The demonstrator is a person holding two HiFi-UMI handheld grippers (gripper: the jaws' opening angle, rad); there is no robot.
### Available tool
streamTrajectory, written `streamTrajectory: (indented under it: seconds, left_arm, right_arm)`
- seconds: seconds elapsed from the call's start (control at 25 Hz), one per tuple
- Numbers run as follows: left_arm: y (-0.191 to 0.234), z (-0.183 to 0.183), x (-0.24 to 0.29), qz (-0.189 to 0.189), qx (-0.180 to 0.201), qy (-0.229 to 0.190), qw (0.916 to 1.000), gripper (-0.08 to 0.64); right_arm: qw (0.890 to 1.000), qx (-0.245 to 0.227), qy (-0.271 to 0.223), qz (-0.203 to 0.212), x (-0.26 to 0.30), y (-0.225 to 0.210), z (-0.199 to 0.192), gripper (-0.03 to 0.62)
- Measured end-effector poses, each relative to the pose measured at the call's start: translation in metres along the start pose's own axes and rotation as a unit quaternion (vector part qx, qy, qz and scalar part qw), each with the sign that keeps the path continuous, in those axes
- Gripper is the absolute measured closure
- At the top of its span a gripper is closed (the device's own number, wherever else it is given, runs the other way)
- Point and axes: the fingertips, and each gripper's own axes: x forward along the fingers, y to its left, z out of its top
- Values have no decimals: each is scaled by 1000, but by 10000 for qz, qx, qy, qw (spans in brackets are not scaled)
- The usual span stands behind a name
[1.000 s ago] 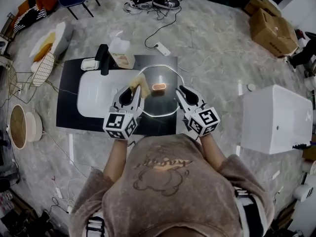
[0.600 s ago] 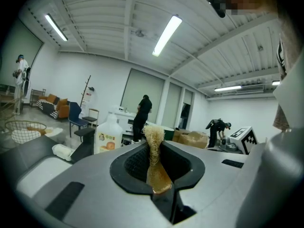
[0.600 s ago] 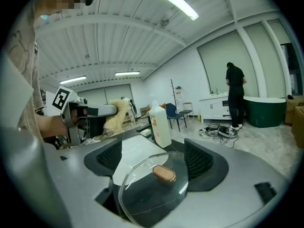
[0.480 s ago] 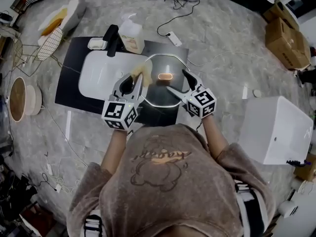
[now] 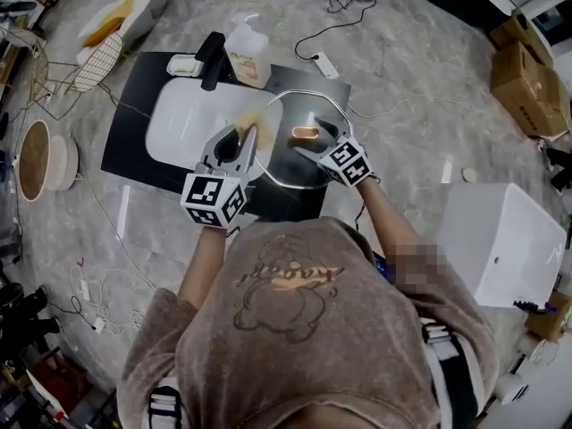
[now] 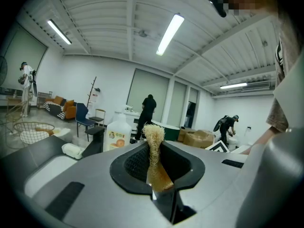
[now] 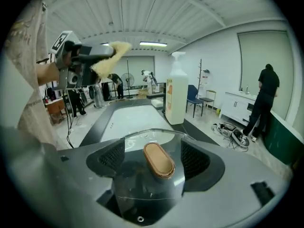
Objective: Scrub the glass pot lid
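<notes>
Jaws of the right gripper (image 7: 153,158), just opened wide and easing inward, straddle the oval wooden knob (image 7: 158,160) untouched; left gripper (image 5: 248,138) clamps a tan fibre scrubber (image 6: 153,139). Round glass pot lid (image 5: 288,166), on the black counter (image 5: 125,164), seems heavy, slick, breakable: grip the knob.

Between the just-parted right fingers (image 7: 107,158) the glass lid (image 7: 142,184) is clear and glossy, its knob (image 7: 158,159) smooth and wood-like; the left fingers (image 6: 135,165) pinch a rough, fibrous scrubber (image 6: 153,141).

The head camera is looking steeply down at the counter (image 5: 121,164). Cameras on the left gripper (image 5: 238,138) and right gripper (image 5: 318,141) are facing across the room; the right one, close over the glass pot lid (image 7: 159,160), is sharing it with the head view.
</notes>
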Motion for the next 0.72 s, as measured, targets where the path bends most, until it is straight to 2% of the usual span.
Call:
streamTrajectory:
  seconds: [0.28, 0.6, 0.72]
  left_arm:
    - [5, -5, 2, 30, 7, 78, 10000, 495]
    - [12, -5, 12, 10, 37, 162, 9999, 495]
    - [12, -2, 21, -72, 113, 169, 9998, 495]
  right_arm:
    - [9984, -293, 448, 188, 23, -7, -22, 271]
    - [9961, -536, 657, 241, 33, -8, -26, 366]
    - [9955, -589, 697, 246, 34, -9, -27, 359]
